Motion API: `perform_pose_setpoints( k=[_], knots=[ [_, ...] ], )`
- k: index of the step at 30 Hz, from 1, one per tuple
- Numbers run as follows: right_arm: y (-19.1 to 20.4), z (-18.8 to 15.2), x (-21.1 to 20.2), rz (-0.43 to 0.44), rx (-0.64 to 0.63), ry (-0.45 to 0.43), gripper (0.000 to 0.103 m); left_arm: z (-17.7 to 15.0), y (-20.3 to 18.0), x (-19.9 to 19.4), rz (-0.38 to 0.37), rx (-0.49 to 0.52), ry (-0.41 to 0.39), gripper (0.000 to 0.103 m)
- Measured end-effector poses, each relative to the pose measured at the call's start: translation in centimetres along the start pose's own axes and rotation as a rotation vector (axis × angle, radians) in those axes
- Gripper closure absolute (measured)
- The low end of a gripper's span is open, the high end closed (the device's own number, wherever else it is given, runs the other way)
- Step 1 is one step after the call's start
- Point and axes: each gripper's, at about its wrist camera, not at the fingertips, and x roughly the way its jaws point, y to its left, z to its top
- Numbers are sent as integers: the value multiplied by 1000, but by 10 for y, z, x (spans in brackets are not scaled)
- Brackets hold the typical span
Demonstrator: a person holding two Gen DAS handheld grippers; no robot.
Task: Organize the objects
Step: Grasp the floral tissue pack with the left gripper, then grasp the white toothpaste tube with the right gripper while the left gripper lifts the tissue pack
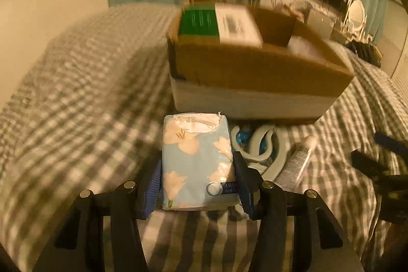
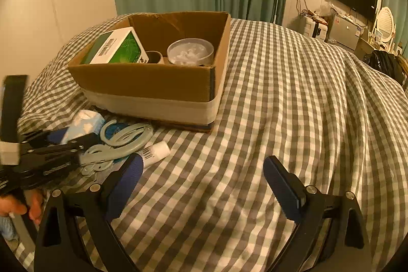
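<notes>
Now the left hand-held gripper [image 1: 197,182] has its pads against both sides of the tissue pack [image 1: 197,159], lying on the bed [image 1: 76,93] just short of the cardboard box [image 1: 255,73]; squeeze evenly, lift straight. The right hand-held gripper [image 2: 204,182] gapes empty.

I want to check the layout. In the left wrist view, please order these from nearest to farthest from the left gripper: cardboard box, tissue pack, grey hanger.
1. tissue pack: between the fingers of the left gripper.
2. grey hanger: just right of the pack, on the checked bedcover.
3. cardboard box: behind both, farther up the bed.
</notes>
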Motion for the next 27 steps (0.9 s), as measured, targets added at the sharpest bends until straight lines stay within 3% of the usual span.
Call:
perform_pose_setpoints(
  k=[3, 12, 19, 22, 27],
  knots=[
    [8, -3, 7, -2, 15, 44, 8, 1, 5, -14, 8, -6, -41, 50],
    [42, -3, 49, 17, 25, 181, 8, 5, 29, -23, 3, -88, -57, 50],
    [63, 5, 78, 61, 34, 208, 13, 11, 29, -14, -14, -101, -44, 50],
    [71, 6, 82, 49, 0, 223, 37, 10, 26, -14, -17, -92, -45, 50],
    [69, 6, 74, 44, -31, 215, 61, 10, 21, -14, -8, -70, -44, 50]
  ],
)
